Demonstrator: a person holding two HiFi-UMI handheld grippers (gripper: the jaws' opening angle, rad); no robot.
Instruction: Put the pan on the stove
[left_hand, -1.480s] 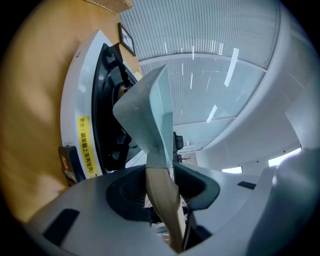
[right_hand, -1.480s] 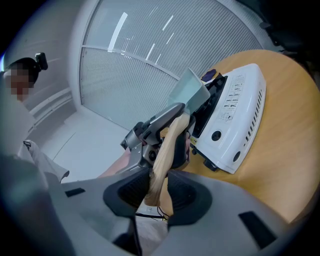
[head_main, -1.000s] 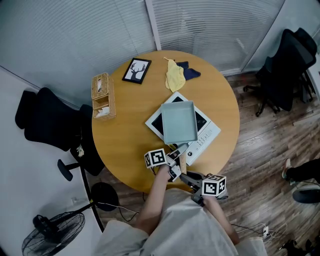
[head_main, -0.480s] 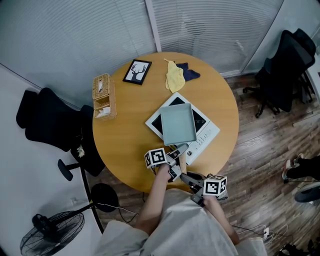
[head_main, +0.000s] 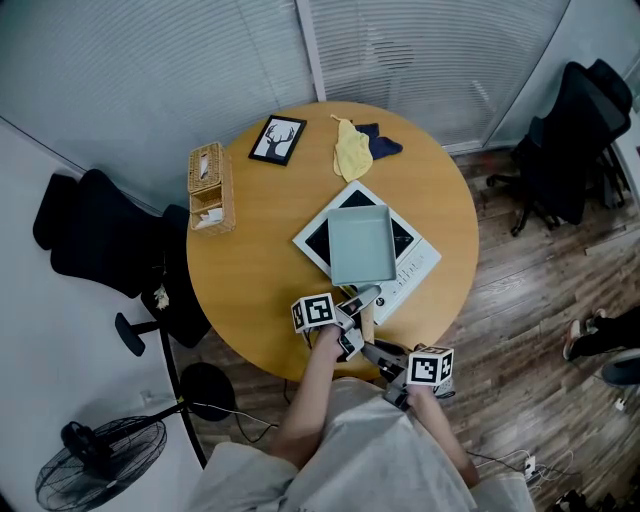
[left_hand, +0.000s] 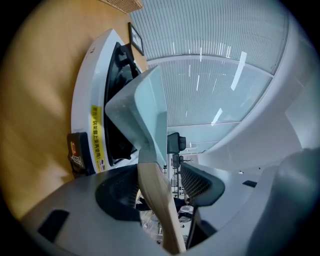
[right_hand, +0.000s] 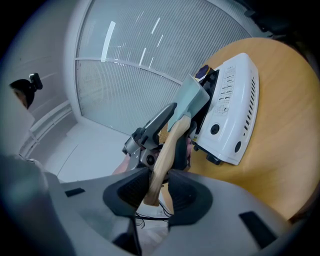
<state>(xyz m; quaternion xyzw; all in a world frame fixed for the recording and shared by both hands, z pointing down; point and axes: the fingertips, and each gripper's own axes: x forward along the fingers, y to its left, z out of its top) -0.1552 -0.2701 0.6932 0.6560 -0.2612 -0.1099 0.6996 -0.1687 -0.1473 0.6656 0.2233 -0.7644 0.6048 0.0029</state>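
A square grey-blue pan (head_main: 362, 245) sits on the white induction stove (head_main: 420, 268) on the round wooden table (head_main: 260, 270). Its wooden handle (head_main: 366, 322) points toward me. My left gripper (head_main: 356, 303) is around the handle near the pan. Its jaws have just been opening; in the left gripper view the handle (left_hand: 157, 200) runs between the pads with a gap on the right side. My right gripper (head_main: 374, 352) is shut on the handle's end (right_hand: 165, 150), both pads pressing it. The pan (right_hand: 192, 102) and stove (right_hand: 232, 110) lie beyond.
A wicker tissue box (head_main: 207, 187) stands at the table's left edge. At the far side lie a picture frame (head_main: 277, 140), a yellow cloth (head_main: 350, 150) and a dark cloth (head_main: 382, 145). Black office chairs (head_main: 570, 130) (head_main: 90, 240) and a floor fan (head_main: 95, 470) surround the table.
The pan stays over the stove and both grippers keep their places at the handle. The head view has shifted slightly.
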